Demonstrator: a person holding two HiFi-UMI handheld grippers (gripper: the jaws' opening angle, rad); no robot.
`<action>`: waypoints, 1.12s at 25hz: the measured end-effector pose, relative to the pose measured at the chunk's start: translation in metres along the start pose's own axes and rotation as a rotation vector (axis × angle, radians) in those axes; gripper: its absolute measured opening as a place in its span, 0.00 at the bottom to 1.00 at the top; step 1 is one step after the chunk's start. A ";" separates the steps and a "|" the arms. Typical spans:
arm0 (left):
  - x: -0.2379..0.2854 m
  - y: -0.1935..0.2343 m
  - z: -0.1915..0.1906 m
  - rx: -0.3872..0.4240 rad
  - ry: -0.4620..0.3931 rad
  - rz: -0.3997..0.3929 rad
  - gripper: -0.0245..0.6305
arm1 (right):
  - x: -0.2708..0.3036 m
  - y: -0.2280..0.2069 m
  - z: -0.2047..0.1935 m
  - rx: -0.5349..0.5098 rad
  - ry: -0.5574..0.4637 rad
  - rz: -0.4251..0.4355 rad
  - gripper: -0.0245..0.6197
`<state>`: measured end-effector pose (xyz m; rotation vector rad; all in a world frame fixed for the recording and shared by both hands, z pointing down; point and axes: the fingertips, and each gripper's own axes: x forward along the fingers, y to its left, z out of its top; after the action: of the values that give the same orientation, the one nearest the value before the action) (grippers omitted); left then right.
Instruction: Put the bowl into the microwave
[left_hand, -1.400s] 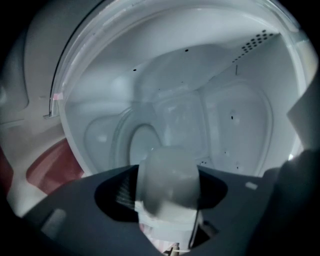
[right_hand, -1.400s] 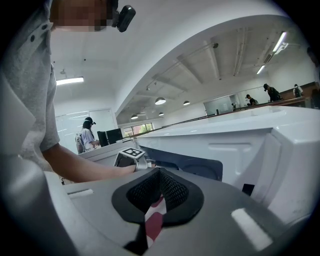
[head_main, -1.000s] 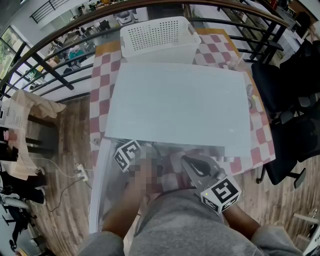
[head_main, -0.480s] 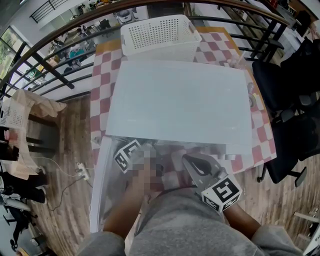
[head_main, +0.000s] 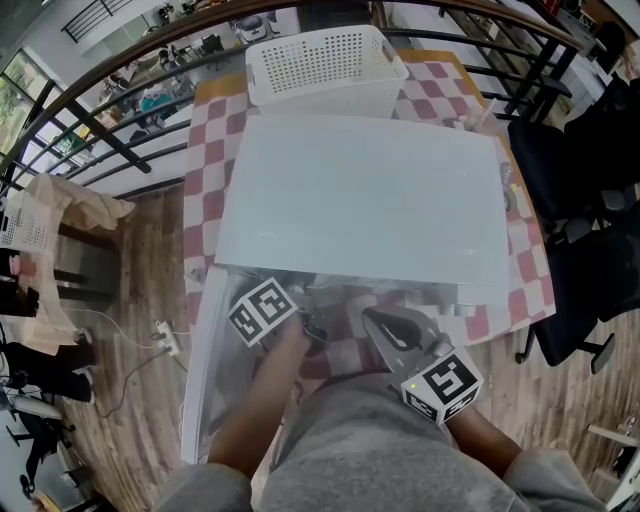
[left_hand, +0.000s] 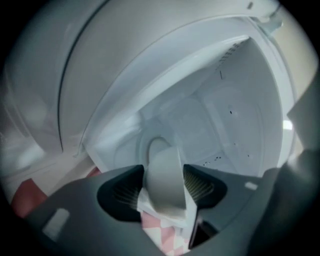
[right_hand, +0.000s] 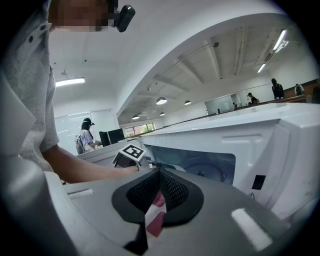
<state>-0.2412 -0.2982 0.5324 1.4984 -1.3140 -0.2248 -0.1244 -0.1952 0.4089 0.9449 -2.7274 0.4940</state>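
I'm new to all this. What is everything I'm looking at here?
microwave: one, white, on the table, door open
bowl: one, white, at the microwave's opening
basket: one, white, behind the microwave
tablecloth: one, red-and-white checks, under the microwave
office chairs: two, black, right of the table
left gripper: one, grey, jaws have just been closing, gripping the bowl
right gripper: one, grey, shut, empty, in front of the microwave
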 end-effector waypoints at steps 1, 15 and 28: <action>-0.001 0.002 -0.001 -0.001 0.004 0.010 0.43 | 0.000 0.000 0.000 0.001 -0.001 0.000 0.04; 0.008 -0.002 -0.010 -0.030 0.026 0.027 0.32 | -0.003 0.000 -0.005 0.006 -0.008 -0.010 0.04; 0.018 -0.005 -0.009 0.076 0.036 0.103 0.32 | -0.006 -0.003 -0.004 0.009 -0.005 -0.027 0.04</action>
<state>-0.2248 -0.3085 0.5406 1.4861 -1.3797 -0.0818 -0.1171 -0.1923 0.4115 0.9855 -2.7151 0.5006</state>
